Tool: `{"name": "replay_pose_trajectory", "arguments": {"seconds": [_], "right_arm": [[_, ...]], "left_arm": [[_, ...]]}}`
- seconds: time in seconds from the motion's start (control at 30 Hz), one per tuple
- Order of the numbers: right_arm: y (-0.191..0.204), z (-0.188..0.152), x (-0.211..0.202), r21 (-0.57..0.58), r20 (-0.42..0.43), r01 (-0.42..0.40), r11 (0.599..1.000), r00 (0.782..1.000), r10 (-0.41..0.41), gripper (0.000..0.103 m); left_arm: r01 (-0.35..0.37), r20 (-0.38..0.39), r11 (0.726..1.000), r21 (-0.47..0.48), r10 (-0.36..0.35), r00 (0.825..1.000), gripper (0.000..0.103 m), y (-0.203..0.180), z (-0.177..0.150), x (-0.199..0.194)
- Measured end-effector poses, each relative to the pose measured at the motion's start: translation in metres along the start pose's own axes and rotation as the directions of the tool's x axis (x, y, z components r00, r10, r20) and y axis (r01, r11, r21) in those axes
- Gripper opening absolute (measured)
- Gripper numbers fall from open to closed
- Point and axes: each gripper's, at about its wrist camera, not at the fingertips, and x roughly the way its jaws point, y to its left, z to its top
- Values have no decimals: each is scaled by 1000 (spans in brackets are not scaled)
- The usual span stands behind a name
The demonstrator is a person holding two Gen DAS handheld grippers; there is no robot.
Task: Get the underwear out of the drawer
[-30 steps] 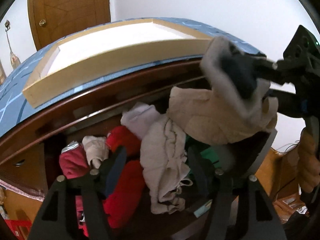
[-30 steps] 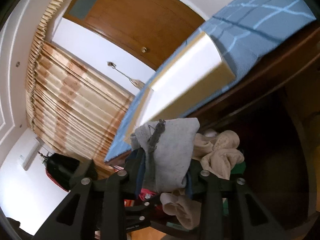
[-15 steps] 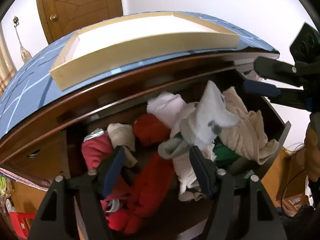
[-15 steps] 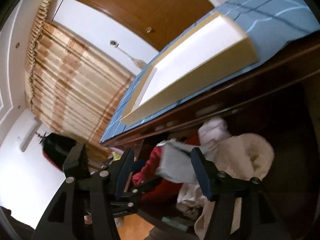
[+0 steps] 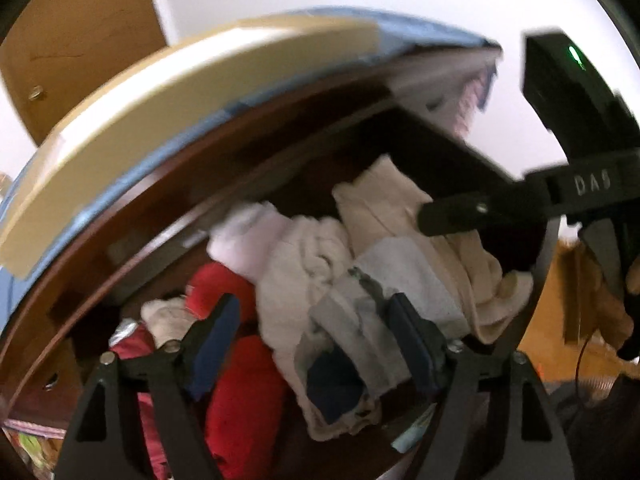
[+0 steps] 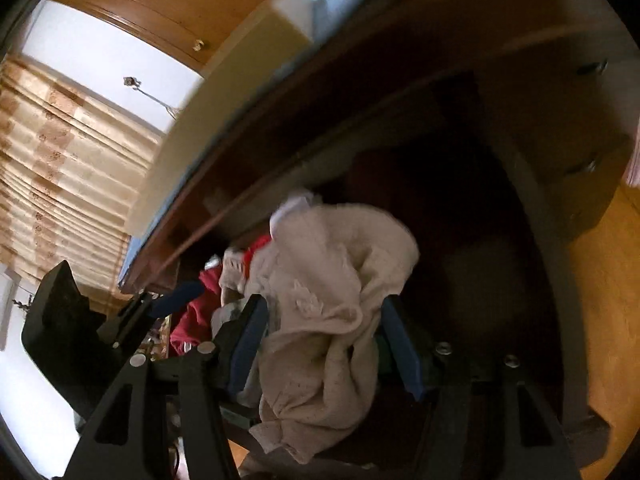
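The open wooden drawer (image 6: pixel 480 260) holds a heap of clothes. A grey pair of underwear (image 5: pixel 360 312) lies on top, beside a beige garment (image 5: pixel 400 208) and a red one (image 5: pixel 240 400). My left gripper (image 5: pixel 312 344) hangs over the heap. Its jaws are opening, with the grey underwear loose between them by the right pad. My right gripper (image 6: pixel 324 344) stands open and straddles the beige garment (image 6: pixel 332 280) without pressing it. One right finger (image 5: pixel 452 214) shows above that garment in the left wrist view.
A cream tray (image 5: pixel 200 92) sits on the blue cloth (image 5: pixel 432 36) on the dresser top, just above the drawer. A white cloth (image 5: pixel 248 236) lies at the drawer's back. A wooden door (image 5: pixel 80 40) and curtains (image 6: pixel 60 160) stand behind.
The right gripper opened and let the grey underwear drop onto the heap. Both grippers sank toward the drawer. The right now straddles the beige garment, and the left jaws stand wider.
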Motion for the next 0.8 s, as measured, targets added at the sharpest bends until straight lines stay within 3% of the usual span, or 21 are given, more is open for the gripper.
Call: {"name": "replay_pose_trajectory", "arguments": {"seconds": [0.33,0.47,0.57,0.63,0.7,0.8], "right_arm": [[-7,1,24,38,-83,28,999,996,-25,63],[-8,5,38,63,-137,31,997,990,-22,63],[-8,4,51,50,-198,15,999,980,-5,64],[-8,2,54,58,-219,-6,998,976,19,64],[-6,1,52,44,-201,4,999,980,4,62],[-3,-1,44,12,-167,10,1000,986,-8,49]], "left_arm": [[127,-44,992,2,-127,991,79,3,-6,7],[197,-84,980,9,-195,977,80,-8,-2,20],[208,-92,978,-9,-208,974,77,-8,-1,25],[238,-104,971,-18,-239,965,66,-8,-3,25],[281,-111,959,-36,-284,952,38,-6,-5,26],[281,-103,959,-40,-284,953,18,-6,-11,23]]}}
